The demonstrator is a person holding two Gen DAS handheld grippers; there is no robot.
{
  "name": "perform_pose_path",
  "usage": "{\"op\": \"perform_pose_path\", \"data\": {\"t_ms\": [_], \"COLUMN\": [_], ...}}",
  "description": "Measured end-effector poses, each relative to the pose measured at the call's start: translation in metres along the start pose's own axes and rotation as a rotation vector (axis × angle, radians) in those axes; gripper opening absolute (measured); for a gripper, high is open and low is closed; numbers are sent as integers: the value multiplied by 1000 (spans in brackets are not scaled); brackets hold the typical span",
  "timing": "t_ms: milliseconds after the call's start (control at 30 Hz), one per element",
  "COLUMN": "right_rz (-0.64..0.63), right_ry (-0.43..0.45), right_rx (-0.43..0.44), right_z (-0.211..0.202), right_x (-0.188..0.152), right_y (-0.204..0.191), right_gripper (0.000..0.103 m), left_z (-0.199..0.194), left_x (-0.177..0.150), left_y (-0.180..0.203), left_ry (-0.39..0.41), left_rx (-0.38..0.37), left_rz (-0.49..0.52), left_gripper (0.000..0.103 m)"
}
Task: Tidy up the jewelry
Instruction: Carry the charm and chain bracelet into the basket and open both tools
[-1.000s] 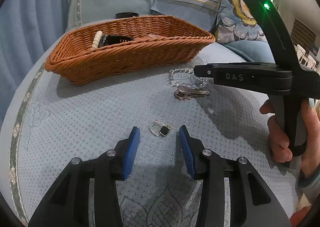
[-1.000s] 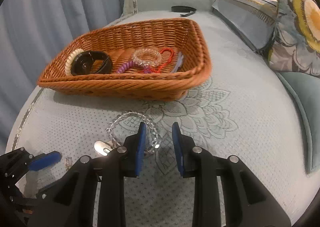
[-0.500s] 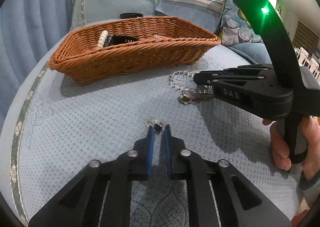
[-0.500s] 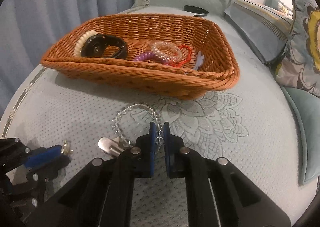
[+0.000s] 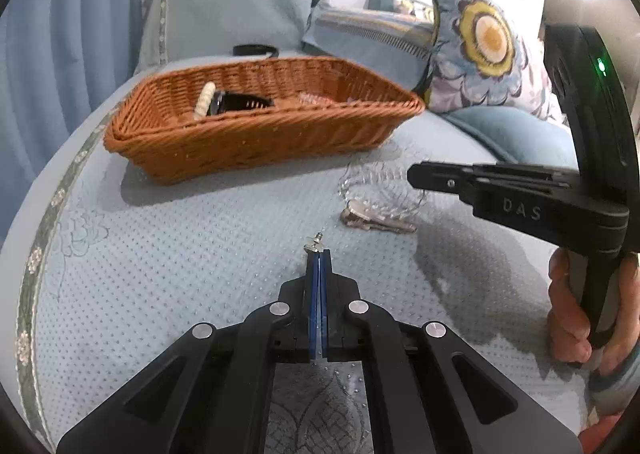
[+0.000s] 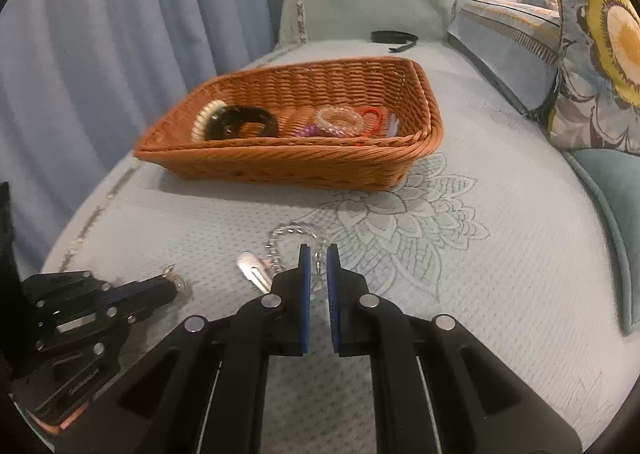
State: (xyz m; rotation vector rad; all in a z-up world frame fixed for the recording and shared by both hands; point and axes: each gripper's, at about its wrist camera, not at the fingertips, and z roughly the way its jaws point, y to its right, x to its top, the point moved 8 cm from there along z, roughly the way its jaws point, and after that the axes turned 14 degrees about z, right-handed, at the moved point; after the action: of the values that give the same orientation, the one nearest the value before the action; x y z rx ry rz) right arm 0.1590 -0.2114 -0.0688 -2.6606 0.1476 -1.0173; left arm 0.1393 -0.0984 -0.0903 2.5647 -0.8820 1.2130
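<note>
Your left hand-held gripper (image 5: 319, 254) is clamped on the small earring (image 5: 314, 245), your right hand-held gripper (image 6: 316, 254) pinches the clear bead bracelet (image 6: 294, 232) through a narrow gap, and the wicker basket (image 6: 304, 165) lies ahead, nearer the right.

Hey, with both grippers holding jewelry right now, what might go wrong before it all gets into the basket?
1. The left hand-held gripper pinches the small earring only at its very tips, so it may slip out.
2. The right hand-held gripper grips one strand of the clear bead bracelet; the hanging loop may snag the silver hair clip beside it or the wicker basket rim.
</note>
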Motion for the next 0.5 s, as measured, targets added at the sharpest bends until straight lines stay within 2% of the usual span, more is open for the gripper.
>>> {"op": "perform_pose_path", "data": {"t_ms": [267, 500], "right_rz": [26, 68], "right_ry": [-8, 7], "right_rx": [69, 114], "right_z": [-19, -36], "right_x": [-10, -4], "right_y": [-3, 1], "right_gripper": [6, 6], "left_z": [-13, -18], "left_x": [5, 8], "left_y": [1, 1], "left_ry": [59, 86], "left_rx": [-1, -2], "left_rz": [-2, -6], "left_gripper": [0, 0]}}
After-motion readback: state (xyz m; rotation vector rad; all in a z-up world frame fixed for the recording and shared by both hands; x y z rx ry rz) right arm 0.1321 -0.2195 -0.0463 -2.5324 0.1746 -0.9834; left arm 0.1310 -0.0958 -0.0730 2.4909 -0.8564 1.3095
